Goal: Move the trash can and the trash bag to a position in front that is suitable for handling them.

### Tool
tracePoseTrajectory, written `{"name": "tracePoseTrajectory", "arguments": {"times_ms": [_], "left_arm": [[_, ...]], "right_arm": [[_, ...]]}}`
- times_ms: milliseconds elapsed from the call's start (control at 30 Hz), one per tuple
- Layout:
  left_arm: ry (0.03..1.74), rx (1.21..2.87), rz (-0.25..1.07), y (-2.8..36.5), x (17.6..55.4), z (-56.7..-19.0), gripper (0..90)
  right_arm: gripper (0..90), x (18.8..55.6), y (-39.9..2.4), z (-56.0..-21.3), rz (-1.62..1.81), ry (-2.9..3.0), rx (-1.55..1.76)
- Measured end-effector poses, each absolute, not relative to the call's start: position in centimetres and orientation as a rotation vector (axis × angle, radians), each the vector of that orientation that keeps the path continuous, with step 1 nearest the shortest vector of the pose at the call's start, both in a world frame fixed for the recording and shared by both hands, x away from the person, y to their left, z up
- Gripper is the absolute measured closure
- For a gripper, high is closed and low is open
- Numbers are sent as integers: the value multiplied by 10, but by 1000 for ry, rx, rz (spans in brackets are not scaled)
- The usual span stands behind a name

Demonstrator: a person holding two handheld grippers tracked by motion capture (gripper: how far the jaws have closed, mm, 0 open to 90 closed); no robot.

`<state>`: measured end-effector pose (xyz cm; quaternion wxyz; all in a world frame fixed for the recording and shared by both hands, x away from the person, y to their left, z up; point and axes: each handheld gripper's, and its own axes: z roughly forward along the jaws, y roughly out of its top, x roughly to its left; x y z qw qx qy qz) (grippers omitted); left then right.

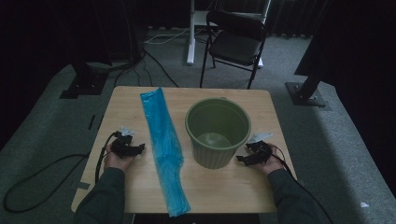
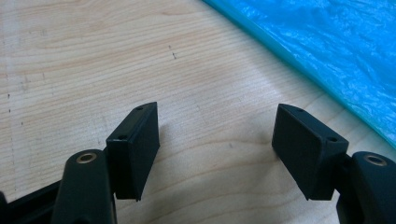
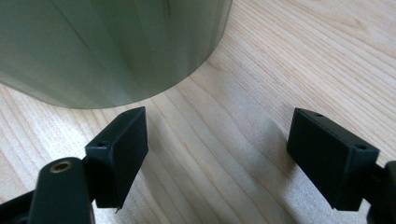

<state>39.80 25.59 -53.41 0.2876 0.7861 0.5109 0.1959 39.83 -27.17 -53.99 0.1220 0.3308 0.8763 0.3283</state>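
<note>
On the table (image 1: 224,186), the bag (image 1: 163,140), a long blue plastic strip, lies flat from about 12 o'clock down to 6 o'clock, just left of centre, and the green bucket (image 1: 218,132) stands upright at about 2 o'clock from the table's middle, close beside it but apart. The left gripper (image 1: 138,149) rests at 9 o'clock with its jaws spread and nothing between them; in the left gripper view the bag's edge (image 2: 327,51) lies just beyond them. The right gripper (image 1: 241,159) sits at 4 o'clock, likewise spread and empty, the bucket wall (image 3: 112,46) near its jaws. Likely risks: the thin film may slip from a shallow pinch, or only one layer gets caught so the mouth won't open; a careless right reach could nudge or tip the light bucket.
</note>
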Motion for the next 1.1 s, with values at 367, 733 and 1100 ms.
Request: {"name": "tracePoseTrajectory", "arguments": {"times_ms": [367,733,1100], "left_arm": [[1324,2099,407,254,399,-528,539],[1173,2088,495,231,391,-499,555],[1053,2114,438,181,402,-486,555]], "right_arm": [[411,394,-273,-533,920,2566,972],[528,400,-276,-511,988,2482,1013],[562,416,-275,-502,1019,2433,1055]]}}
